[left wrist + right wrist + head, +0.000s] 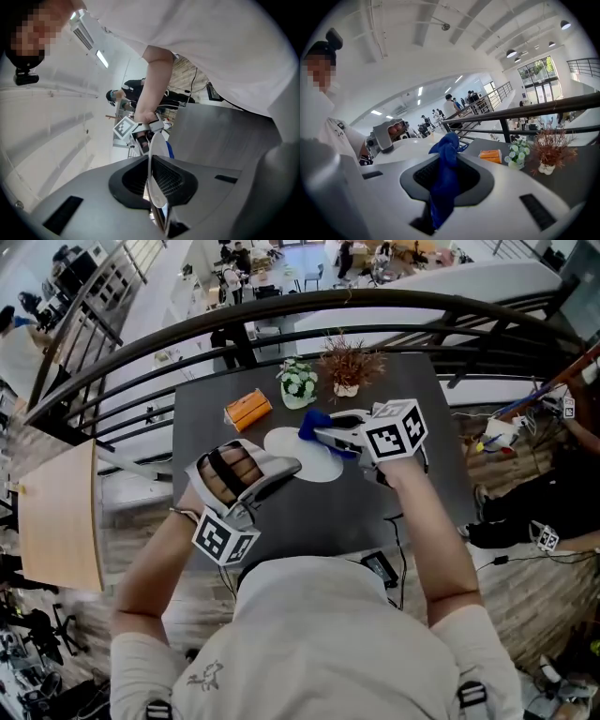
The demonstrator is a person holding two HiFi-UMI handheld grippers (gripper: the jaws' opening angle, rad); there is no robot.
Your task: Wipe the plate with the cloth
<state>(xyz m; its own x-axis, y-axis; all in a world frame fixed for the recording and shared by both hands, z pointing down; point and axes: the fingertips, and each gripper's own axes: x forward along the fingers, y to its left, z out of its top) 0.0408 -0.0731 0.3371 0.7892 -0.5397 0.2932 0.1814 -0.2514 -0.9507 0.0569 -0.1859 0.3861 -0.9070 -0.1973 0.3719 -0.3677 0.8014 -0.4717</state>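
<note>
Left gripper [283, 472]: its jaws are almost shut. They pinch the near rim of the plate [317, 465].
Left gripper view: the plate [157, 146] shows edge-on, as a thin white line between the jaws. The right gripper [143, 138] is just past it, and a bit of blue cloth [170, 151] peeks out beside the plate.
Right gripper [328, 437]: its jaws squeeze the blue cloth [312, 421]. The cloth sticks out in front of the jaws.
Right gripper view: the cloth [443, 180] hangs in a bunch between the jaws. Its top pokes up over the plate [405, 147]. The left gripper [389, 133] is on the far side of the plate.
Plate: it is white. It is at the middle of the dark surface [309, 521], between the two grippers.
Cloth: it sits at the far rim of the plate and touches it.
Plate on the surface or lifted: I cannot tell.
Box [248, 410]: orange, on the surface, just past the plate on the left.
Flowers [298, 382]: white, in a small pot, near the far edge.
Plant [349, 362]: brown and dry, in a white pot, beside the flowers.
Rail [281, 310]: dark, curving behind the surface.
</note>
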